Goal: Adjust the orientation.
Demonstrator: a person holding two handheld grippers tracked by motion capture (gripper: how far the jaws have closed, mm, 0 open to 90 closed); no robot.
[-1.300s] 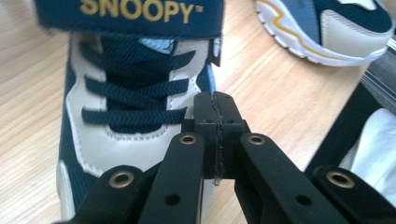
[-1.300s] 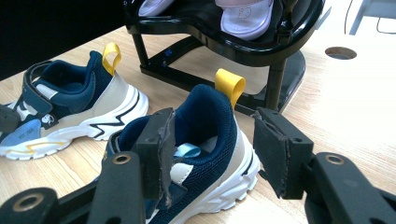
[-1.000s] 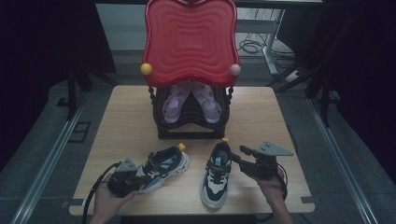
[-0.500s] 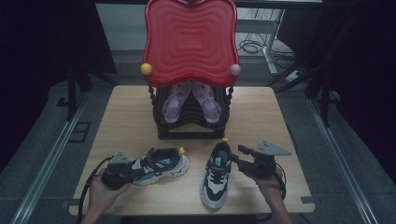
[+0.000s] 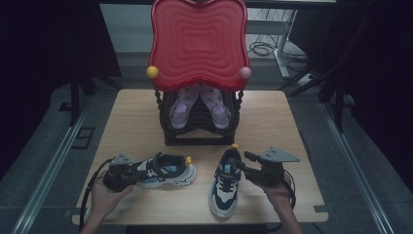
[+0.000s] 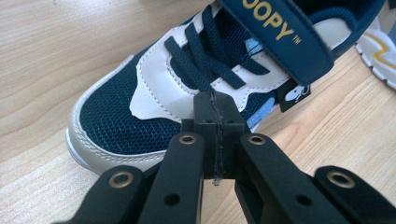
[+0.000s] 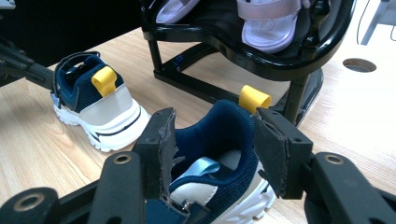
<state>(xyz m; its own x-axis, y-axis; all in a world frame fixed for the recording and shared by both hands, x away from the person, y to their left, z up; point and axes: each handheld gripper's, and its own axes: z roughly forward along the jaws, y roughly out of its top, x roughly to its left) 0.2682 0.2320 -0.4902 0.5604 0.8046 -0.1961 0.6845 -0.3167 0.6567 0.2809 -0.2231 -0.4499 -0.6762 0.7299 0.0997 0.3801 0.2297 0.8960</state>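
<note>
Mesh navy sneaker (image 7: 219, 140) between spread right tool (image 7: 212, 149) pads; left tool (image 6: 215, 116) closed, empty

Dim high view, bright sharp close-ups

Two blue shoes lie on the worktop (image 5: 272, 112): the left shoe (image 5: 163, 170) by the left hand-held gripper (image 5: 130, 171), the right shoe (image 5: 225, 183) by the right hand-held gripper (image 5: 245, 163).
</note>
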